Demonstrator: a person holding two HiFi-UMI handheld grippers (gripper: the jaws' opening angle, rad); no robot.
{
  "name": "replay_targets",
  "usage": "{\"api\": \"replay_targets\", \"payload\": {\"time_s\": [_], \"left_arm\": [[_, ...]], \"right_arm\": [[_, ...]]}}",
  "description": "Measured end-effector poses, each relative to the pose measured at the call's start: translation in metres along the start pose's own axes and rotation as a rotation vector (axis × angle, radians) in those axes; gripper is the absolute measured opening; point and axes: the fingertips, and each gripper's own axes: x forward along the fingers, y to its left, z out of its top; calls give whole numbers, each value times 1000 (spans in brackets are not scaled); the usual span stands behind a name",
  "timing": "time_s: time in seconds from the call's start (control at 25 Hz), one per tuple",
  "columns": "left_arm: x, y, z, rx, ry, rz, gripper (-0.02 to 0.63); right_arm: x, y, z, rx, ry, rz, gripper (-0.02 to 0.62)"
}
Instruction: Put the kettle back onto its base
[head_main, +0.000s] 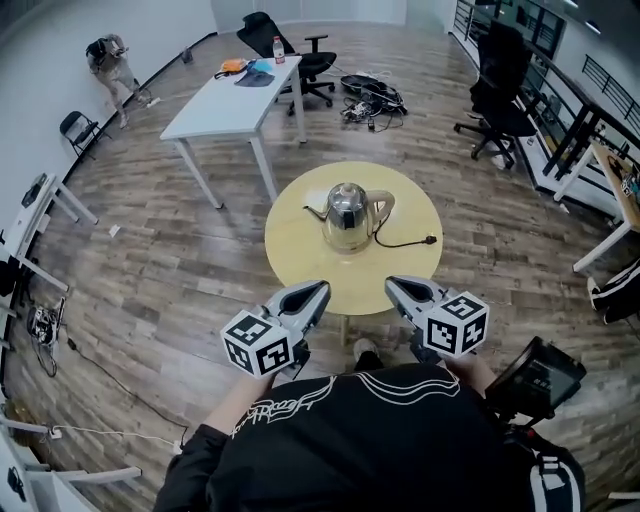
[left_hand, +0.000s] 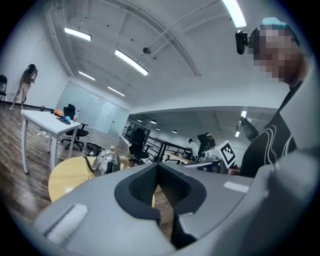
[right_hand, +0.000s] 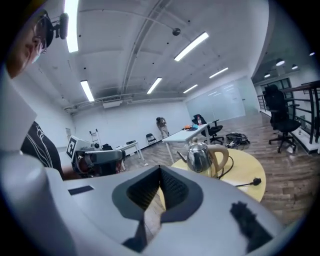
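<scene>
Head view first: the kettle (head_main: 347, 217) is a shiny steel one with a beige handle. It's standing upright near the middle of the round yellow table (head_main: 290, 255), spout toward the left of the picture. A black cord (head_main: 395, 243) runs out from under it to a plug (head_main: 431, 239) lying loose on the tabletop. I honestly can't make out the base itself from up here.

Both tools are held up at the near edge of the table and well short of the kettle. The left gripper (head_main: 320, 289) and right gripper (head_main: 391, 284) angle in toward each other a bit, marker cubes facing the camera. There's loads of bare wood floor (head_main: 150, 260) all round the table. A white desk (head_main: 225, 100) sits well behind it and an office chair (head_main: 500, 95) is off to the right.

In the left gripper view, the left gripper (left_hand: 158, 167) has its jaws pressed together with nothing between them. The kettle (left_hand: 106, 161) peeks over the housing on the left.

The right gripper view is the same deal. The right gripper (right_hand: 160, 170) is closed up tight and empty, pointing roughly level. The kettle (right_hand: 201, 156) is ahead and a bit right, with the plug (right_hand: 257, 181) near the table's right rim.
</scene>
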Motion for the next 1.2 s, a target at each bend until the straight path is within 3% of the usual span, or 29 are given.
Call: {"api": "replay_targets", "payload": {"time_s": [0.24, 0.36, 0.52, 1.2], "left_arm": [[-23, -41, -3, 47, 20, -40, 6], [-30, -47, -6, 20, 14, -55, 6], [-34, -50, -8, 15, 20, -63, 6], [-32, -53, -19, -14, 52, -98, 6]], "right_arm": [[-21, 46, -8, 14, -29, 84, 6], [-22, 57, -15, -27, 8, 68, 6], [-21, 64, -24, -75, 45, 34, 6], [-16, 62, -35, -42, 81, 45, 6]]}}
